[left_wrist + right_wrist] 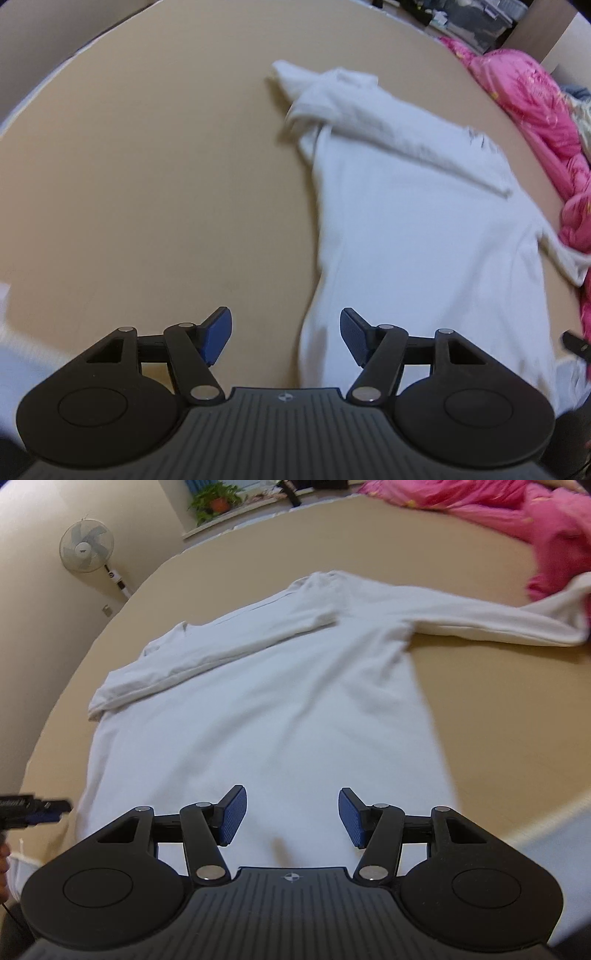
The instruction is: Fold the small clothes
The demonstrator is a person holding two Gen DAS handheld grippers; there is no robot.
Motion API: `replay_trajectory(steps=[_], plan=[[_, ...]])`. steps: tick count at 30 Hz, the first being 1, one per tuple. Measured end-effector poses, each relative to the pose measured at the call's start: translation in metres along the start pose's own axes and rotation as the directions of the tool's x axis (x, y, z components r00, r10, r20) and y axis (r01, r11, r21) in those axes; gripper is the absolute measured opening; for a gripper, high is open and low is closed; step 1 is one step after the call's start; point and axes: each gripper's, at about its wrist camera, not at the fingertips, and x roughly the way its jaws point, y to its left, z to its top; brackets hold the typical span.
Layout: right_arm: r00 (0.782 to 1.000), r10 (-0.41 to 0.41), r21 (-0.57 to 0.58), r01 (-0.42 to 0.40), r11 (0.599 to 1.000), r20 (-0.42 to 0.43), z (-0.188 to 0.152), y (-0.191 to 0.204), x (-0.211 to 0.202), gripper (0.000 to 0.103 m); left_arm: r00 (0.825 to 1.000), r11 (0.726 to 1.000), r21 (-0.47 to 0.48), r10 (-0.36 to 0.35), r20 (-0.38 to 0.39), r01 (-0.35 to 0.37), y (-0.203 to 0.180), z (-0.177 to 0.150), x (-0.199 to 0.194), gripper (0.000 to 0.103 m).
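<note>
White shirt point(258, 709) flat on tan surface point(147, 184) | fan point(86, 550) only in right view | both tools wide, empty

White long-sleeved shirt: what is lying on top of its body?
One sleeve is folded across the white shirt; the other sleeve stretches over the tan surface. Fabric beneath the fold is hidden.

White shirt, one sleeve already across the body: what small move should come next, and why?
Probably take the right gripper to the outstretched sleeve and fold it in over the white shirt. That sleeve lies flat on the tan surface, its cuff beside the pink bedding, while the other sleeve already lies across the shirt. Both grippers are open and empty.
</note>
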Motion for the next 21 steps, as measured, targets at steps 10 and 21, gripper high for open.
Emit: replay_trajectory(steps=[10,21], plan=[[0.994,-0.075,0.151,0.087,0.985,-0.08,-0.067,-0.075,-0.05,0.06,0.995,0.999,-0.024,-0.034,-0.091,0.031,-0.001,-0.079,-0.014,0.079],[0.973,-0.136,0.083,0.154,0.985,-0.189,-0.064,-0.107,-0.012,0.023,0.989,0.999,-0.011,0.04,-0.143,-0.043,-0.021,-0.079,-0.001,0.013]])
